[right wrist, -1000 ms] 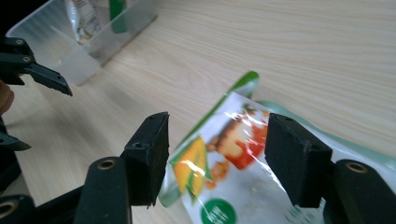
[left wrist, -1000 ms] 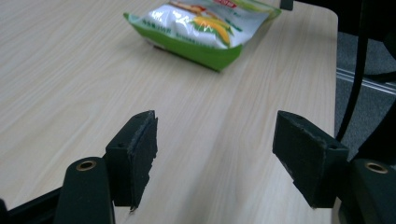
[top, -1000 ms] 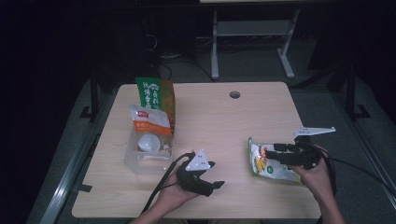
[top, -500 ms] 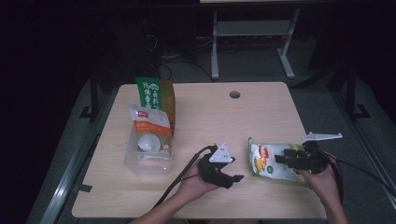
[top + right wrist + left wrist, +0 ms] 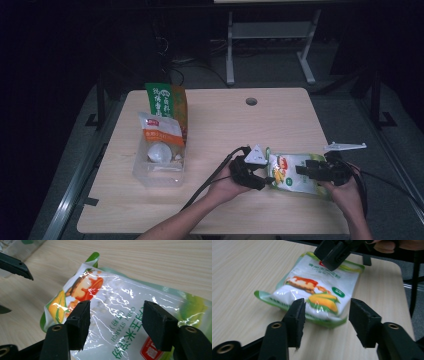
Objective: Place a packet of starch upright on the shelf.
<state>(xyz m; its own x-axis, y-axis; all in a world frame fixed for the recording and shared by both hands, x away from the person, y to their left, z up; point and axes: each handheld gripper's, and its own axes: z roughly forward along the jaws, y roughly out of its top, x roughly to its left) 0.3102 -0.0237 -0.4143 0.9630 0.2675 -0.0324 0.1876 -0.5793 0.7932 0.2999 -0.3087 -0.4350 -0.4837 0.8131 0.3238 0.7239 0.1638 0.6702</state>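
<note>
Since the earlier frames, the left gripper (image 5: 268, 176) has slid across the table (image 5: 280, 120) from beside the clear plastic bin (image 5: 159, 172) to the near end of the corn starch bag (image 5: 295, 173), and its jaws have just been closing. In the left gripper view they stand apart on either side of the bag's green sealed bottom edge (image 5: 322, 321) — the edge lies between them, and the pads do not press on it. The right gripper (image 5: 301, 170) sits over the bag's other end; in the right gripper view its jaws straddle the printed face of the bag (image 5: 115, 315) with a gap at each pad, so they are open, not clamped.

That bag lies flat at the table's right front, its far end close to the right edge. To the left, a green pouch (image 5: 166, 100) and an orange-labelled packet (image 5: 161, 131) stand at the bin. Between bin and bag the wood is bare, as is the whole back half up to the cable hole (image 5: 251, 101) — ample room there.
</note>
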